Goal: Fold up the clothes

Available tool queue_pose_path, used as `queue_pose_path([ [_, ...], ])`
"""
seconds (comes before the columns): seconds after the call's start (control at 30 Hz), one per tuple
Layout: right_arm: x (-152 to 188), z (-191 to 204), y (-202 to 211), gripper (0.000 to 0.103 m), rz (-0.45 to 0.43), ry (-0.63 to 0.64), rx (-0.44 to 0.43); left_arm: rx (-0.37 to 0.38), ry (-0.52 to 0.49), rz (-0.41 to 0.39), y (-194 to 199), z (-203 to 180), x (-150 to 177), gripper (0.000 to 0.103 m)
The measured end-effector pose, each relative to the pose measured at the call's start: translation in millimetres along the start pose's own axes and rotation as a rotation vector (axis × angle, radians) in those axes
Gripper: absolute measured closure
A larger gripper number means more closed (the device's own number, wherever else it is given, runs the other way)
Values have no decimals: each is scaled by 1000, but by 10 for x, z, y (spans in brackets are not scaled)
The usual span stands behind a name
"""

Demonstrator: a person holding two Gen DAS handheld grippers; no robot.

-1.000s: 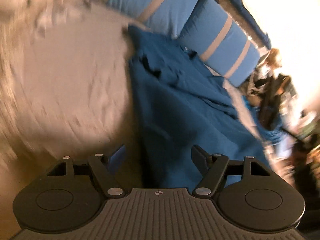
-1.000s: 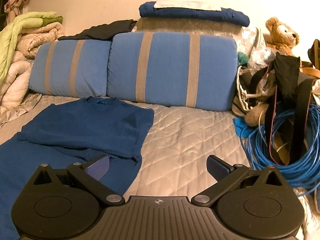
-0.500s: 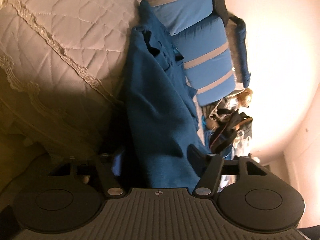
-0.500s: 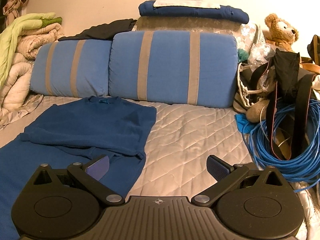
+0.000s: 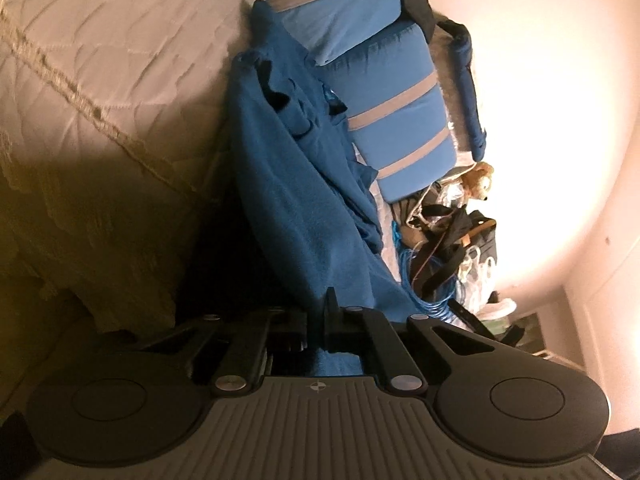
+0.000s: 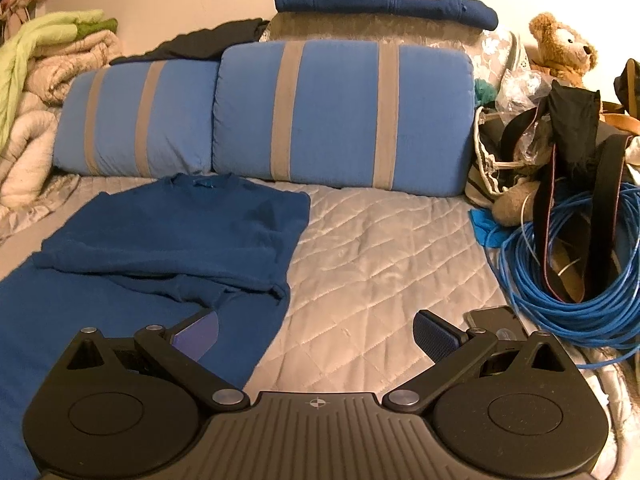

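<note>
Partly hidden: the near hem of the dark blue knitted sweater [image 5: 296,184] disappears behind the body of the left hand-held gripper [image 5: 320,316], and the left wrist view is rolled on its side, with deep shadow under the cloth. Left hand-held gripper: jaws pressed together, pinching a fold of the sweater's edge. Right hand-held gripper [image 6: 316,334]: jaws spread wide, nothing between them, pointing slightly downward over the quilted beige bedspread [image 6: 372,248] just beside the sweater's right edge. Sweater [image 6: 172,236] lies on the left half of the bed, collar toward two blue pillows with grey stripes [image 6: 340,112], upper part folded over; its left side is cut off by the frame. Right of the bed: coiled blue cable [image 6: 560,300], black straps, brown teddy bear [image 6: 564,48]. A dark flat object by the right finger is hard to identify.
</note>
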State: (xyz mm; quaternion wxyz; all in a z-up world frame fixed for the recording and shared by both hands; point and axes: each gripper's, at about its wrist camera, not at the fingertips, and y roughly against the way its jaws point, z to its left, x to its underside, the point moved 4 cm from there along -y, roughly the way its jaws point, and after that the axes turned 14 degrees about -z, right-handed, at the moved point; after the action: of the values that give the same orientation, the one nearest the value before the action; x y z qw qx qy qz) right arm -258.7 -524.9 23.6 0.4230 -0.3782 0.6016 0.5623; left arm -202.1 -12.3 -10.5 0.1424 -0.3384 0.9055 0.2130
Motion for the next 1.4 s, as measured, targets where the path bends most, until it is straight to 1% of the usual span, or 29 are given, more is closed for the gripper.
queue_pose_path([
  [0.1,8,29,-17,0,21,42,42,-21,-29,5,-7,-46,-6,97],
  [0.17,17,44,-12,0,29,73,70,-27,-30,8,-7,-43,-10,97],
  [0.37,75,54,39,0,55,125,110,-44,-26,17,-24,-44,-13,97],
  [0.63,199,27,99,0,79,109,97,-52,-23,23,-36,-60,-28,97],
  [0.7,250,5,107,0,82,78,65,-50,-20,20,-34,-59,-26,97],
  [0.73,283,-10,112,0,85,46,30,-50,-19,19,-33,-60,-23,97],
  [0.8,372,-64,115,0,102,-68,-87,-50,-17,16,-31,-61,-17,97],
  [0.87,500,-115,99,1,146,-237,-259,-50,-14,15,-33,-59,-18,97],
  [0.9,571,-124,89,1,169,-311,-328,-51,-14,15,-34,-58,-17,97],
  [1.0,799,-147,54,5,225,-499,-469,-52,-13,17,-35,-51,-15,97],
  [1.1,1009,-145,32,8,257,-656,-578,-50,-10,18,-35,-43,-14,97],
  [1.17,1126,-133,19,9,272,-724,-636,-48,-8,19,-32,-34,-13,97],
  [1.27,1277,-102,-23,11,287,-800,-694,-44,-3,19,-30,-23,-8,97],
  [1.33,1371,-92,-53,17,284,-851,-726,-42,0,18,-30,-19,-4,97],
  [1.37,1416,-88,-68,22,281,-878,-740,-41,1,17,-30,-18,-2,97],
  [1.4,1445,-84,-82,26,274,-901,-757,-41,2,16,-24,-20,0,97],
])
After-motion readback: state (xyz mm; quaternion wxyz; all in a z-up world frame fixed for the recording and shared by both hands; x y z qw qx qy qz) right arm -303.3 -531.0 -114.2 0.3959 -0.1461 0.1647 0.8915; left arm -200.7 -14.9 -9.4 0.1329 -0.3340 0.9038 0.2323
